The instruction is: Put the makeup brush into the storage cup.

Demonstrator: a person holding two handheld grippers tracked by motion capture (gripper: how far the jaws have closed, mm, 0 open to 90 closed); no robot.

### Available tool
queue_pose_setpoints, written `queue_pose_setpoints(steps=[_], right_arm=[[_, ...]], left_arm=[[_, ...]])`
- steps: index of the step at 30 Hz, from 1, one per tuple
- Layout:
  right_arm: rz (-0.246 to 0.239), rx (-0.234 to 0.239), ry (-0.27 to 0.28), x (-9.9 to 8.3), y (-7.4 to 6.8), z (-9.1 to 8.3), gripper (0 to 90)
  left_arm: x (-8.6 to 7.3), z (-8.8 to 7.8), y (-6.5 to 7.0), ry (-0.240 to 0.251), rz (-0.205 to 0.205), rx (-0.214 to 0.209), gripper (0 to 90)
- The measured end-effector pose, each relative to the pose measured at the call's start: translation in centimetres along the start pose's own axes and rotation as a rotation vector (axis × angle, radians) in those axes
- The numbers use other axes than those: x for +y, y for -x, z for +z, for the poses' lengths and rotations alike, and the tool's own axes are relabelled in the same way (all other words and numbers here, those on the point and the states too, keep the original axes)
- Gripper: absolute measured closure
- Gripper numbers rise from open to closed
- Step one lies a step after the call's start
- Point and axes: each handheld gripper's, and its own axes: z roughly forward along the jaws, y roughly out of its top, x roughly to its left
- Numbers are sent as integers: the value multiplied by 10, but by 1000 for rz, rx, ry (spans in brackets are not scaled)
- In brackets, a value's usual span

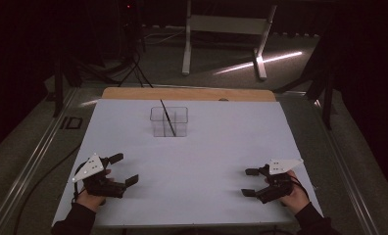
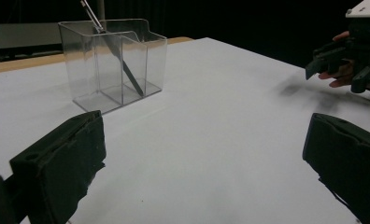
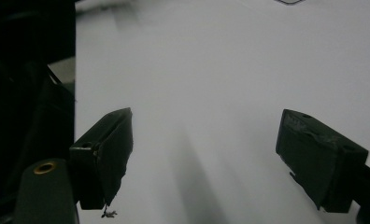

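White-covered table [image 1: 192, 161] with a wooden far edge [image 1: 187, 94], central in the frame. A clear divided container [image 1: 169, 121] stands directly on it, upper centre, holding a slanted dark stick [image 1: 167, 117].

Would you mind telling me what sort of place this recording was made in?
Probably a lab or studio set up for recording: a white-covered table in a dark room, cables on the carpeted floor, a clear divided container holding a thin dark stick.

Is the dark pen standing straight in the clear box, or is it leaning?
Leaning. The pen rests slanted inside the clear box, its top sticking out over the rim.
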Motion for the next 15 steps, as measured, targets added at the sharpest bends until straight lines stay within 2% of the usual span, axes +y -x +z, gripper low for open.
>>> queue_pose_setpoints(steps=[3, 7, 9, 10, 11, 12, 13, 15], right_arm=[[19, 20, -1, 0, 1, 3, 190], [43, 6, 13, 1, 1, 5, 188], [93, 1, 5, 0, 1, 5, 177], [143, 0, -14, -1, 2, 6, 163], [229, -3, -56, -3, 5, 6, 172], [271, -5, -77, -4, 6, 7, 171], [255, -11, -60, -5, 7, 7, 163], [253, -13, -34, -4, 7, 5, 165]], left_arm=[[0, 0, 0, -3, 2, -4, 9], [0, 1, 0, -3, -1, -9, 9], [0, 1, 0, -3, -1, -9, 9], [0, 1, 0, -5, 0, -9, 9], [0, 1, 0, -6, 0, -9, 9], [0, 2, 0, -6, 0, -9, 9], [0, 2, 0, -6, 1, -9, 9], [-1, 2, 0, -7, 1, -10, 9]])
